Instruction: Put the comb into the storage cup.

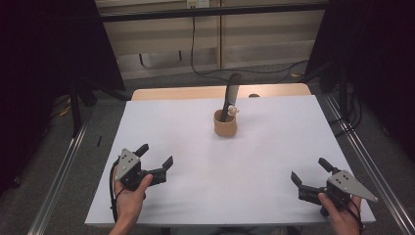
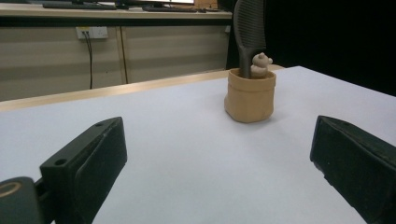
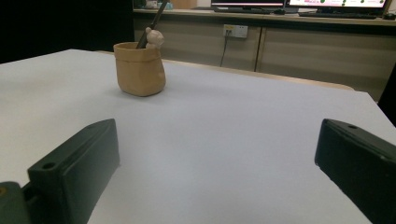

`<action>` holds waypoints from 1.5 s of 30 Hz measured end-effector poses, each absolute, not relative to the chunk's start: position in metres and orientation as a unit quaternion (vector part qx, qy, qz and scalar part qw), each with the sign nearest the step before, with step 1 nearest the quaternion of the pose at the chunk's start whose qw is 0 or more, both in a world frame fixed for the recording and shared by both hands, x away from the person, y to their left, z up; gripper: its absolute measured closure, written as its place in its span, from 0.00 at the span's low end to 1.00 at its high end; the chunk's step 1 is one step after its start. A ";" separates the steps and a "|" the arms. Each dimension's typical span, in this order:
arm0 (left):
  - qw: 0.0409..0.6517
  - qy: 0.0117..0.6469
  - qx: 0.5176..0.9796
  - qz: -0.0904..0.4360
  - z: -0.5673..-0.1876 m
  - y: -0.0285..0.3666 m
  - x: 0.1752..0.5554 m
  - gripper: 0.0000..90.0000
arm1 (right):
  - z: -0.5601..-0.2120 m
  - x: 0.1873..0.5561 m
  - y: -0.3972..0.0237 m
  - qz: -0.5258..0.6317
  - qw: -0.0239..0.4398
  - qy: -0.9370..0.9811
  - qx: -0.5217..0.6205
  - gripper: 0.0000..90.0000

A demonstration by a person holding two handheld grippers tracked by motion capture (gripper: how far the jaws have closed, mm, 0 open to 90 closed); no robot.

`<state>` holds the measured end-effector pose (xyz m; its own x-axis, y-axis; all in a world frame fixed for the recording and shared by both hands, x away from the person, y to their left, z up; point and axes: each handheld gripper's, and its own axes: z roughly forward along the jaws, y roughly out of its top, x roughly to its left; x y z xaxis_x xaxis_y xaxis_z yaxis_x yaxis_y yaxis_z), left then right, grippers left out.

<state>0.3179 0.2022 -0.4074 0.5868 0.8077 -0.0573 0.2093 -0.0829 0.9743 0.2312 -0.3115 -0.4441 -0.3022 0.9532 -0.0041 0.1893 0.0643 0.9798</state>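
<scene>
Both grippers sit nearest the high camera, at the table's (image 1: 274, 205) near edge: left gripper (image 1: 157, 155) with jaws spread wide and empty, right gripper (image 1: 308, 170) likewise wide and empty. Tan pot (image 1: 225, 124) stands well ahead of both, roughly midway between them, toward the far edge; dark comb (image 1: 231, 95) upright in it, small pale figure (image 1: 233, 110) at the rim beside the comb. Left gripper view: black jaws wide apart, bare table between them; pot (image 2: 250, 95) ahead and right of centre, comb (image 2: 250, 28) rising from it, figure (image 2: 260, 65) touching the comb's base. Right gripper view: jaws equally wide, nothing held; pot (image 3: 139, 69) ahead and to the left, comb (image 3: 152, 21) leaning out, figure (image 3: 153, 38) at the rim. Judgement: nothing grasped yet; approach, grasp and removal of the contents all remain.
</scene>
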 end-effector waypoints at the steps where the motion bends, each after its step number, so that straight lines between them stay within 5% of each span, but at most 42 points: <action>1: 0.567 0.372 0.685 0.265 -0.407 0.203 0.316 0.04 | -0.444 0.231 -0.312 0.509 0.375 0.626 0.456 0.00; 45: 0.527 0.402 0.697 0.275 -0.437 0.220 0.287 0.04 | -0.443 0.230 -0.315 0.505 0.384 0.623 0.458 0.00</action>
